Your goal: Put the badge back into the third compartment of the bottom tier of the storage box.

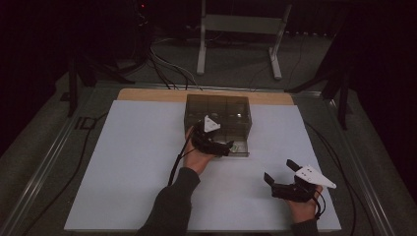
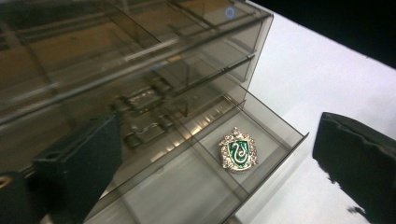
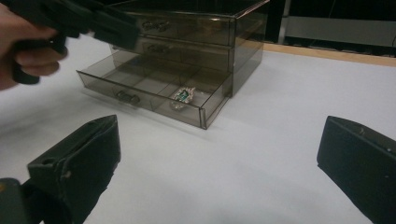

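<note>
- From up high we see the smoky drawer box (image 1: 219,118) on the white desk (image 1: 133,167), with the left tool (image 1: 216,145) just in front of it.
- Our left tool's own view shows a green and silver badge (image 2: 238,150) lying flat in the open bottom drawer (image 2: 205,186), its pointed end toward the drawer's front wall.
- Our left tool is wide, holding nothing.
- The right tool (image 1: 281,175) is wide too, holding nothing, well apart from the box.
- In the right tool's view, the drawer's long side runs across the box front.

Green and silver badge (image 2: 238,151) in open drawer (image 2: 275,122).
Lies flat, face up, in a corner part of the bottom see-through drawer.
</note>
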The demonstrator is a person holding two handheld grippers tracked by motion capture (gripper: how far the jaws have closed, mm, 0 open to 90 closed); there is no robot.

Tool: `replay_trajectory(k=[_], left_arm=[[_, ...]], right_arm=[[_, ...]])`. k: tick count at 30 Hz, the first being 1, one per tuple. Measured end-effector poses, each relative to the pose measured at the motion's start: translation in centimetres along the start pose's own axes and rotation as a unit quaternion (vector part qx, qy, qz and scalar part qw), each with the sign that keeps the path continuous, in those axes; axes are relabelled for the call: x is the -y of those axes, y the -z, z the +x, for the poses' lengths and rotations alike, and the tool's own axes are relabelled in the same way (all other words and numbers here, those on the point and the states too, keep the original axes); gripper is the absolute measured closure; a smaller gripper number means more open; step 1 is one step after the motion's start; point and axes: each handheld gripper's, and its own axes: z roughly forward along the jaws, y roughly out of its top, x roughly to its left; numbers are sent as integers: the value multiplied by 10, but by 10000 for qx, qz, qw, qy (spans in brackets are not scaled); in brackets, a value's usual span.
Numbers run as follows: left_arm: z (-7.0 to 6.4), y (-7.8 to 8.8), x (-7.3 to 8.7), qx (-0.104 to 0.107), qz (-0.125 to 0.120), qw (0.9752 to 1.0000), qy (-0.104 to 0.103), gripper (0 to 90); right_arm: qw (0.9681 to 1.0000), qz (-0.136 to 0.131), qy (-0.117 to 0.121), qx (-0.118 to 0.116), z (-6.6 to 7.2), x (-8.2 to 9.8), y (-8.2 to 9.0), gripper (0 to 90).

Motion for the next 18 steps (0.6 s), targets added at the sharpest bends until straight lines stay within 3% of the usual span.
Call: replay_trajectory(k=[9,18], left_arm=[[19,37,-1,-239,-231,9994,73,3],[44,71,5,-471,-278,9985,90,3]], right_arm=[[10000,3,32,-16,1,0,0,1],[10000,9,29,-13,1,0,0,1]])
